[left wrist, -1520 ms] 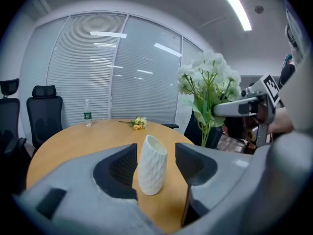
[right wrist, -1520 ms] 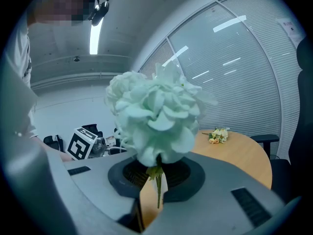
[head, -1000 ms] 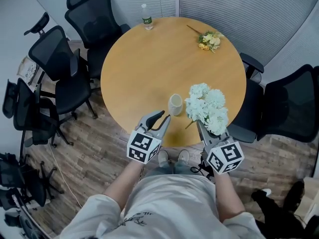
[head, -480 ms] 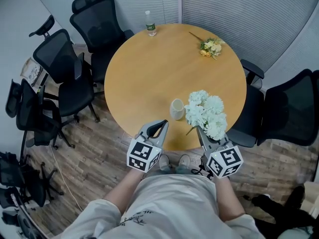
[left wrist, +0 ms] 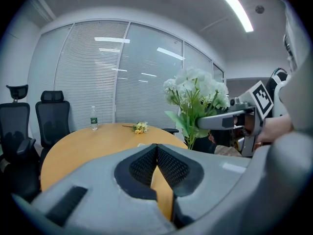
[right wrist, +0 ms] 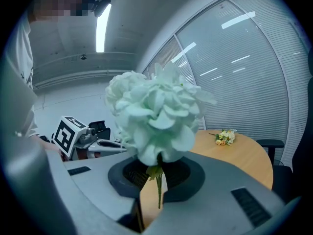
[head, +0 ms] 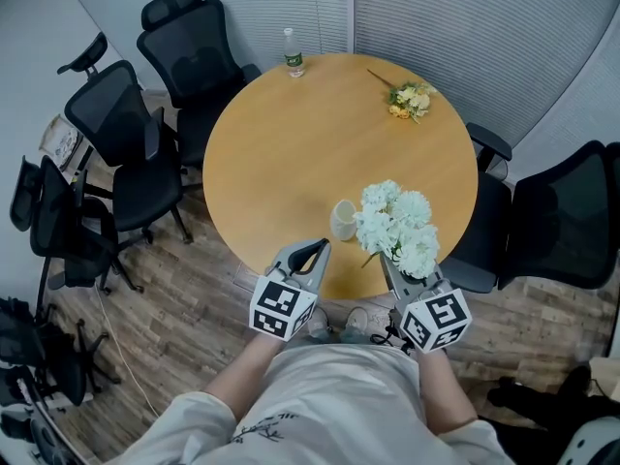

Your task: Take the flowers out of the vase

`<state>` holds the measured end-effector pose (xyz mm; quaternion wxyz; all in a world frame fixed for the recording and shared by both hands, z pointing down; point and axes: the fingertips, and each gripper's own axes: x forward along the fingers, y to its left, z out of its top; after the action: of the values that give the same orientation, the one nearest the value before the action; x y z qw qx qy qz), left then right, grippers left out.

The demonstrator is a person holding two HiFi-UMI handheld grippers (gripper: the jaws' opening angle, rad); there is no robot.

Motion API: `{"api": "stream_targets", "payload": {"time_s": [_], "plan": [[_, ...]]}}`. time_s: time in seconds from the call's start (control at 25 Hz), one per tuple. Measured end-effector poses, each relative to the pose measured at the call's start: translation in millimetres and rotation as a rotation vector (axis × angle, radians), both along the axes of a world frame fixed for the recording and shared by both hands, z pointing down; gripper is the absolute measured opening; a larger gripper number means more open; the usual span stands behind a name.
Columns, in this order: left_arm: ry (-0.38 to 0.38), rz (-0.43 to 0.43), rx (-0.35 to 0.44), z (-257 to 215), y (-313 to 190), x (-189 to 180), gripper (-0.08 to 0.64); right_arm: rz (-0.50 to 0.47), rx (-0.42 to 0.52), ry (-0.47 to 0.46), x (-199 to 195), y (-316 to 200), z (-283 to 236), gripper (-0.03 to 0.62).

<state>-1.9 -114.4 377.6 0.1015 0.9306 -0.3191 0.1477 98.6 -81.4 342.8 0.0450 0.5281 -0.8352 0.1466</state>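
A bunch of white flowers [head: 397,226] with green stems is held above the table's near edge, clear of the small cream vase [head: 342,220] that stands upright to its left. My right gripper [head: 389,259] is shut on the stems; in the right gripper view the blooms [right wrist: 156,111] fill the middle and a thin stem [right wrist: 159,192] runs down between the pads. My left gripper [head: 319,247] is shut with nothing in it, just short of the vase. In the left gripper view its jaws [left wrist: 156,149] meet, with the bunch [left wrist: 195,89] at the right.
A small yellow bouquet [head: 409,98] lies at the far right of the round wooden table [head: 281,153]. A water bottle [head: 292,52] stands at the far edge. Black office chairs [head: 126,134] ring the table on the left and right; window blinds close the back.
My left gripper's jaws have closed on nothing, just short of the vase. The right gripper and the white flowers have hardly shifted.
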Motion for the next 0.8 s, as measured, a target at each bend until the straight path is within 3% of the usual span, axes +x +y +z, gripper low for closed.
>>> {"api": "stream_targets", "payload": {"time_s": [0.8], "plan": [[0.001, 0.019, 0.011, -6.7, 7.8, 6.8, 0.009, 0.007, 0.005, -0.016, 2.4, 7.0, -2.2, 0.049]]}}
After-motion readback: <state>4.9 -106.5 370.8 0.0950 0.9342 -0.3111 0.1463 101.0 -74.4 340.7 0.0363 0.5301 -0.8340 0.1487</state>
